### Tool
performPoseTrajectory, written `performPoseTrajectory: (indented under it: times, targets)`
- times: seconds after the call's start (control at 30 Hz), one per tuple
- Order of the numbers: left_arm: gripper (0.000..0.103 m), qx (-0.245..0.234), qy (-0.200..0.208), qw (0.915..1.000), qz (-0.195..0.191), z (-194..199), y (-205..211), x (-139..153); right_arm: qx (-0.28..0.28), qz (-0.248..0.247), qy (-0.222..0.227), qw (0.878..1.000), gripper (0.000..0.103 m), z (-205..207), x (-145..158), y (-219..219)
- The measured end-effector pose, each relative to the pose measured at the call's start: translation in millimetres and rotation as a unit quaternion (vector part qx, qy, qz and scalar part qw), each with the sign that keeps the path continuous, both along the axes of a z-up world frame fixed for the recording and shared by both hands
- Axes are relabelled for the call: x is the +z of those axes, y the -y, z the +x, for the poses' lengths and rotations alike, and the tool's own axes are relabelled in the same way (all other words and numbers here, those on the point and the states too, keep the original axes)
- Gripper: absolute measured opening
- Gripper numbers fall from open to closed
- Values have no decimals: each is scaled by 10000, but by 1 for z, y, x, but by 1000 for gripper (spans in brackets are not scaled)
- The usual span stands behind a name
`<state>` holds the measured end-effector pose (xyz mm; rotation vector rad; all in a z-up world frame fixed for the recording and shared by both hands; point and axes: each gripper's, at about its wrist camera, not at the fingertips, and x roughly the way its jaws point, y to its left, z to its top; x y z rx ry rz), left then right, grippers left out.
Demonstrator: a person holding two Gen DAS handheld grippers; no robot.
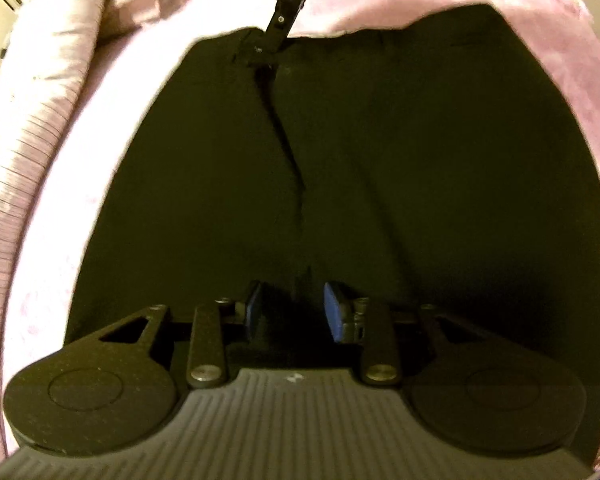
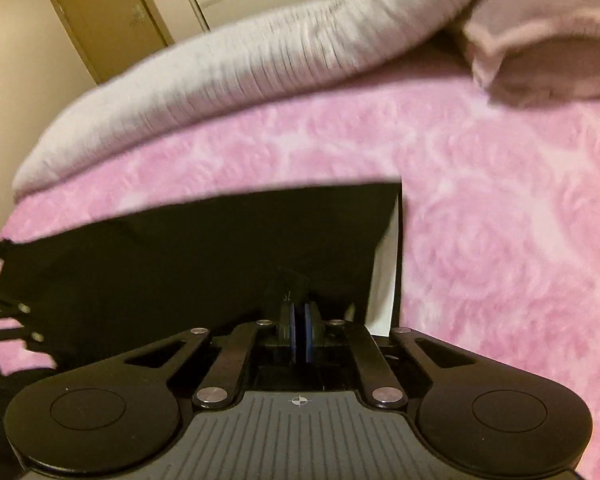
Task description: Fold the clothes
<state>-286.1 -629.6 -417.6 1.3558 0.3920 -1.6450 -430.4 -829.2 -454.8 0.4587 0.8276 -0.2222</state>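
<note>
left: my left gripper (image 1: 292, 308) jaws apart, over the black garment (image 1: 340, 180), lower centre
right: my right gripper (image 2: 300, 334) clamped on garment's edge
room: pink blanket (image 2: 500, 220) bare, right

- The pants (image 1: 340, 168) lie flat on the bed (image 2: 500, 220).
- The left gripper (image 1: 292, 312) hangs over the near end of the pants.
- The right gripper (image 2: 300, 332) is on their far edge.
- A rolled blanket (image 2: 228, 76) lies along the bed's edge, behind the pants.
- A door (image 2: 100, 12) stands behind the bed.
</note>
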Motion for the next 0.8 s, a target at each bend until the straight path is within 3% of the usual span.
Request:
performPoseTrajectory:
  times: [0.13,0.33,0.47,0.6,0.7,0.8]
  targets:
    - [29,-13,16,10000,-23,-2,-2,-6,-108,-46,-20,9999,8,-10,-6,-2]
    - [29,17,-65,10000,-40,1,-3,-8,-51,-77,-236,9997,34,-21,-7,2]
    - [29,18,-72,10000,-44,3,0,-9,165,237,-213,9994,34,-14,-16,7]
    - [29,38,-72,10000,-36,3,-1,-10,553,32,-319,9980,35,-2,-22,1]
    - [29,41,-65,10000,-41,2,-2,-10,488,263,-298,9980,34,-3,-26,10]
    - [29,38,-62,10000,-41,1,-2,-10,260,533,-392,9975,13,-5,-25,17]
